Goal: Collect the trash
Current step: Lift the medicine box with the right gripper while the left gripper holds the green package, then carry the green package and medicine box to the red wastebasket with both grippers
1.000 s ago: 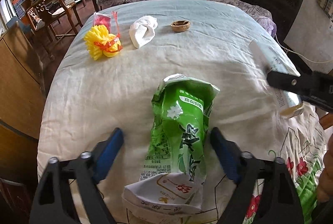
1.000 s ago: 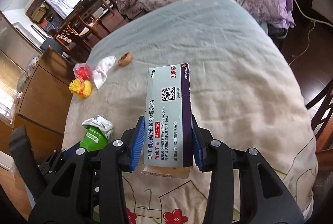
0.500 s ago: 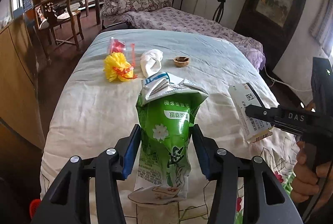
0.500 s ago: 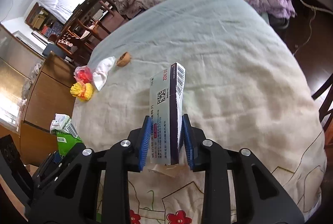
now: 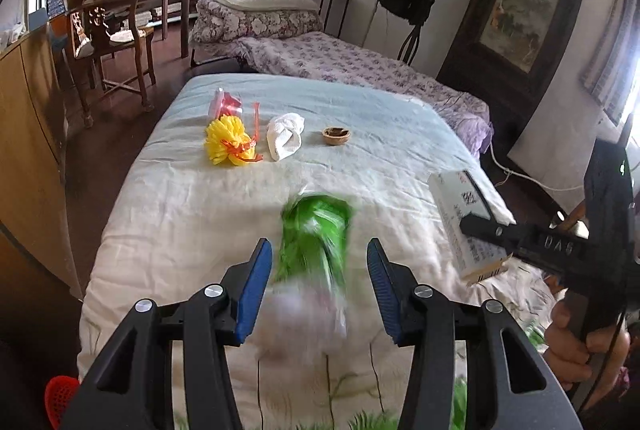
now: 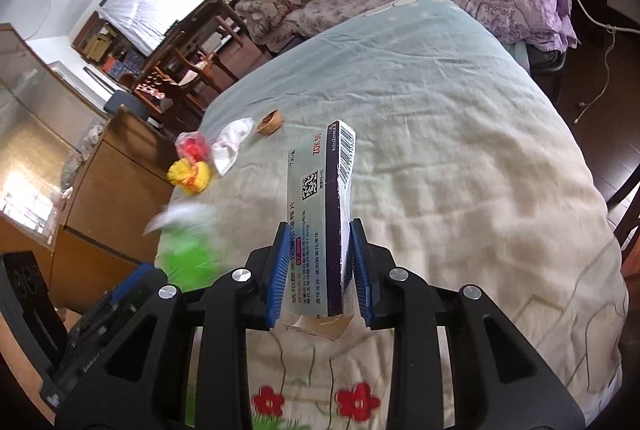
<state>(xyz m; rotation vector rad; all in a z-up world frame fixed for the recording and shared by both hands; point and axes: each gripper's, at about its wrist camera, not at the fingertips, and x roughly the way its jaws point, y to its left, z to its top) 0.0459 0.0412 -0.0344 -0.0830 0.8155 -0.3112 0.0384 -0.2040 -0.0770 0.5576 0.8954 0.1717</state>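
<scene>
Jaws of the left gripper [image 5: 318, 286] stand wide apart, the blurred green bag [image 5: 316, 230] between them over the bed [image 5: 200, 206], touching neither pad. Right gripper [image 6: 320, 270] clamps the medicine box [image 6: 320, 214] upright above the bedsheet.

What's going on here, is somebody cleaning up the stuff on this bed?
Yes. A person holds a gripper in each hand. The right gripper is clamped on a medicine box, lifted above the bed. The left gripper stands open, with a blurred green wrapper between its fingers, apparently dropping. A yellow pom-pom, white tissue and nutshell lie farther up the bed.
</scene>
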